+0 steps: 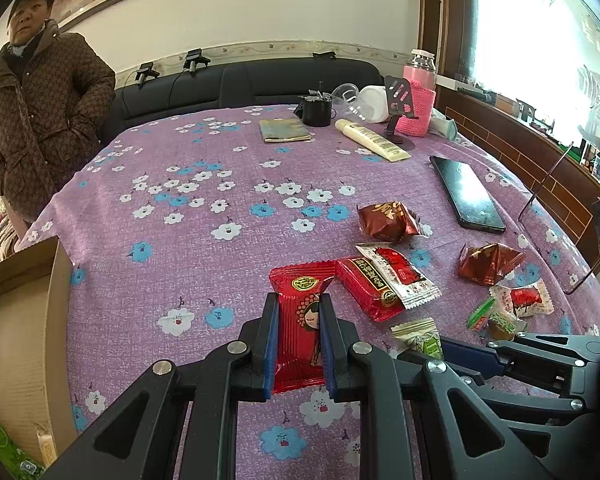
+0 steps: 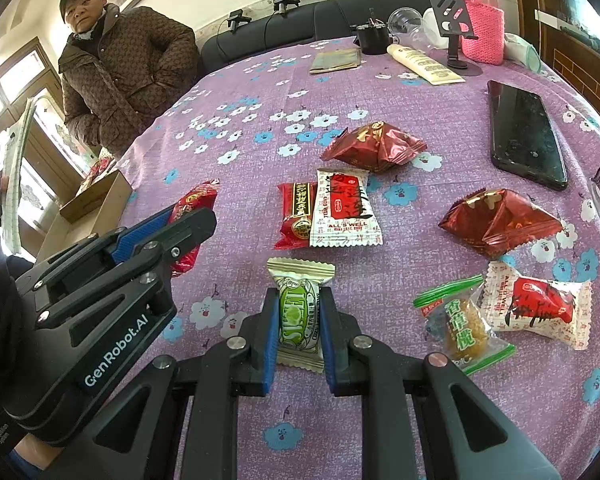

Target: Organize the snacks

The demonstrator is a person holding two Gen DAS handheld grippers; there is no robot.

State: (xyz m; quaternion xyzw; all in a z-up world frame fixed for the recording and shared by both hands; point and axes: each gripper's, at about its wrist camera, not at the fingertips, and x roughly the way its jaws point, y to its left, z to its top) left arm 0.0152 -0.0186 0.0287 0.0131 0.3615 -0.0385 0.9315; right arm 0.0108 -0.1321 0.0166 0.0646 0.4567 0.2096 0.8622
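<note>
My left gripper [image 1: 299, 300] is shut on a red snack packet with a cartoon girl [image 1: 298, 280]; it also shows in the right wrist view [image 2: 192, 204]. My right gripper [image 2: 299, 294] is shut on a green and cream candy packet [image 2: 299, 312], which also shows in the left wrist view [image 1: 418, 338]. More snacks lie loose on the purple flowered tablecloth [image 2: 260, 92]: a red bar under a white packet [image 2: 342, 208], two dark red pyramid packets [image 2: 374, 146] [image 2: 500, 222], a clear green candy bag [image 2: 462, 328] and a white and red packet [image 2: 540, 304].
A cardboard box [image 1: 20, 320] stands at the table's left edge; it also shows in the right wrist view [image 2: 88, 208]. A black phone [image 2: 526, 134], a cream tube [image 2: 424, 64], a pink flask [image 2: 482, 16] and a phone stand [image 2: 454, 24] lie further back. A person in a brown coat [image 2: 120, 68] stands at the far left.
</note>
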